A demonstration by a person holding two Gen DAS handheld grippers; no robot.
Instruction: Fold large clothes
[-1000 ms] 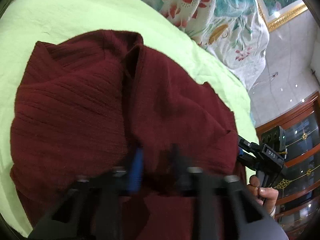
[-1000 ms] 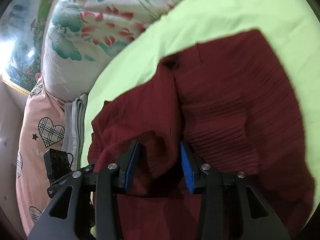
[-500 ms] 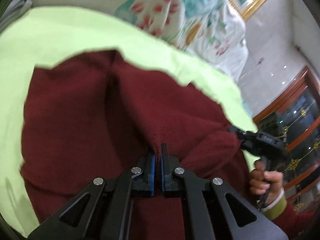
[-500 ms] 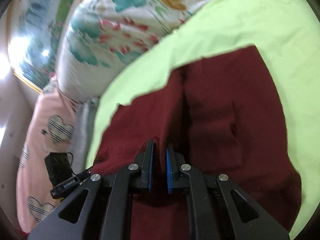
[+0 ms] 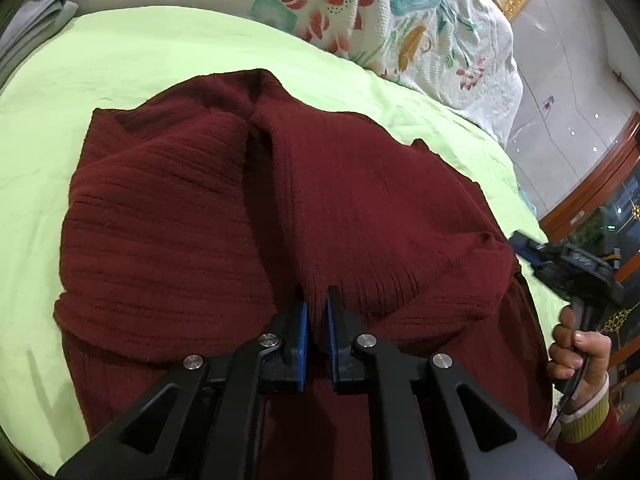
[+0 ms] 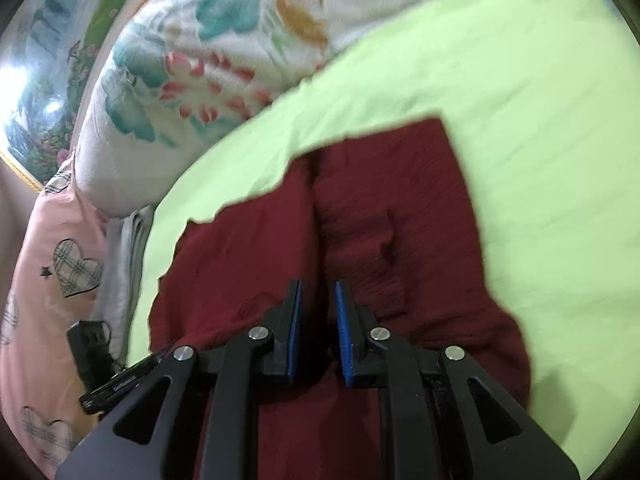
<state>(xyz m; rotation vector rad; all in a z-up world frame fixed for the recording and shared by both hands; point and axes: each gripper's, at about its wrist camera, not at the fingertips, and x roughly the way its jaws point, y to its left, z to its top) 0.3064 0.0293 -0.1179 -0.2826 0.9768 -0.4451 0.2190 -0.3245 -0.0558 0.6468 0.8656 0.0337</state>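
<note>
A dark red ribbed knit sweater [image 5: 180,216] lies bunched on a light green bed sheet [image 5: 120,60]. My left gripper [image 5: 316,300] is shut on a raised fold of the sweater near its front edge, and the cloth is pulled up into a ridge. In the right wrist view the same sweater [image 6: 400,220] spreads ahead on the sheet [image 6: 520,100]. My right gripper [image 6: 317,290] is shut on another fold of it, with cloth filling the narrow gap between the blue pads. The right gripper also shows at the right edge of the left wrist view [image 5: 532,248], held by a hand.
A floral quilt [image 5: 400,20] is piled at the back of the bed. A folded grey cloth [image 5: 32,20] lies at the far left. A pink heart-print pillow [image 6: 52,272] lies beside the bed sheet. A wooden cabinet [image 5: 600,184] stands at the right.
Both grippers closed on folds of the sweater about half a second ago and still hold them. Since then the views have shifted slightly and the right view is blurred by motion.
</note>
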